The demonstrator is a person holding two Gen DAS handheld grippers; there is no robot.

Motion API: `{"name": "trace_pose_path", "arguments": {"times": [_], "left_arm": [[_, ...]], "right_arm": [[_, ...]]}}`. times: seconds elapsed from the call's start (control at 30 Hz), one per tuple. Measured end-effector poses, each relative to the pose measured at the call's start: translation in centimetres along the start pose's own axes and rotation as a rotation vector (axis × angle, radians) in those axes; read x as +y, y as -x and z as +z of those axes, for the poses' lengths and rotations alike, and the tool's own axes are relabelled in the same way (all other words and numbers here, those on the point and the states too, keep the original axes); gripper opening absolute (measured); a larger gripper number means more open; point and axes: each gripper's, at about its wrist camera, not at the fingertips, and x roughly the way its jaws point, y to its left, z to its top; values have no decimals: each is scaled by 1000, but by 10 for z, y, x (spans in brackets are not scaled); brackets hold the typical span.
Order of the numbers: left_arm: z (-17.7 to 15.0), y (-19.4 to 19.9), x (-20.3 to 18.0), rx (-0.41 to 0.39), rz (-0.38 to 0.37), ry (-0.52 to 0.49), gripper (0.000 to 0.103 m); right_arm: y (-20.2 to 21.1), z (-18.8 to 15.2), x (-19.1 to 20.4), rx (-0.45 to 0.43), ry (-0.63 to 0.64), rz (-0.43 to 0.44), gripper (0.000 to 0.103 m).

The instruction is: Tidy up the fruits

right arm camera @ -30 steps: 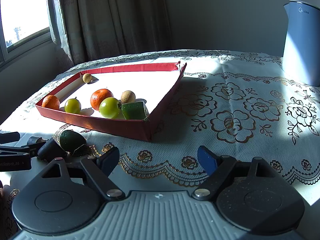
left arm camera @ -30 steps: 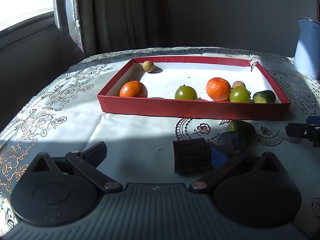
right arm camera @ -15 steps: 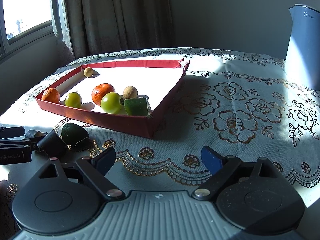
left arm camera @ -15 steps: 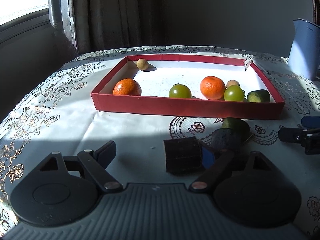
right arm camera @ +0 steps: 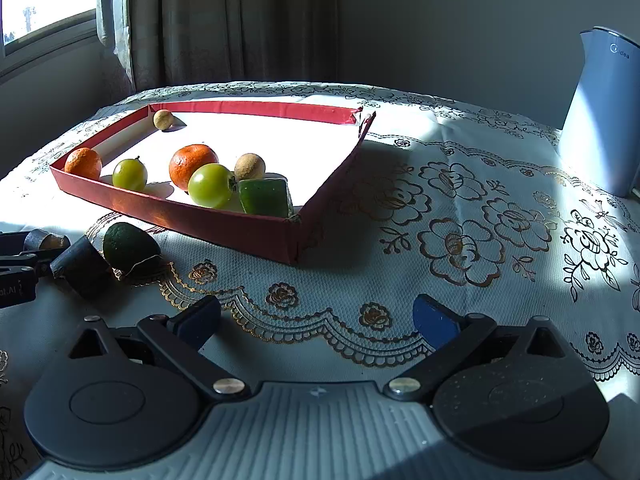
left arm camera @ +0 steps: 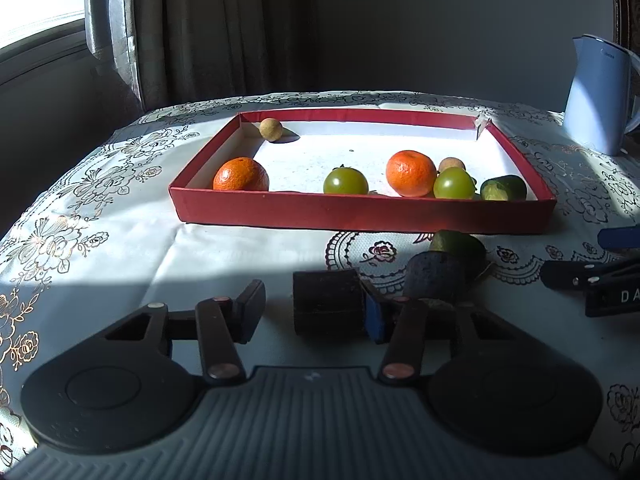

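A red tray (left arm camera: 360, 212) (right arm camera: 224, 226) holds two oranges (left arm camera: 411, 173), two green tomatoes (left arm camera: 345, 181), two small tan fruits (left arm camera: 271, 129) and a cut cucumber piece (right arm camera: 264, 197). In front of the tray lie a green avocado (left arm camera: 460, 243) (right arm camera: 130, 245) and two dark cylinder pieces (left arm camera: 328, 302) (left arm camera: 434, 276). My left gripper (left arm camera: 310, 310) is open low over the cloth, with the left dark piece against its right finger. My right gripper (right arm camera: 316, 322) is open and empty, right of the avocado.
A blue-grey kettle (left arm camera: 600, 94) (right arm camera: 608, 116) stands at the back right. The table carries a white floral cloth (right arm camera: 460, 220). Curtains and a window are behind on the left.
The left gripper has moved forward and left along the tray's front; the dark piece now sits closer between its fingers. The right gripper has shifted slightly toward the tray.
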Motion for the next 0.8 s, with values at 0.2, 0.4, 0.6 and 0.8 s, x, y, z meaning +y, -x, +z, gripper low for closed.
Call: {"name": "trace_pose_path", "arguments": {"times": [0.2, 0.4, 0.6, 0.8], "left_arm": [[13, 6, 1, -28, 12, -18, 38], [45, 3, 4, -80, 63, -47, 38], [77, -15, 3, -107, 83, -63, 38], [100, -46, 2, -118, 105, -69, 37]], "right_arm": [[0, 0, 0, 0, 0, 0, 103], [0, 0, 0, 0, 0, 0, 103], [0, 0, 0, 0, 0, 0, 103], [0, 0, 0, 0, 0, 0, 103]]}}
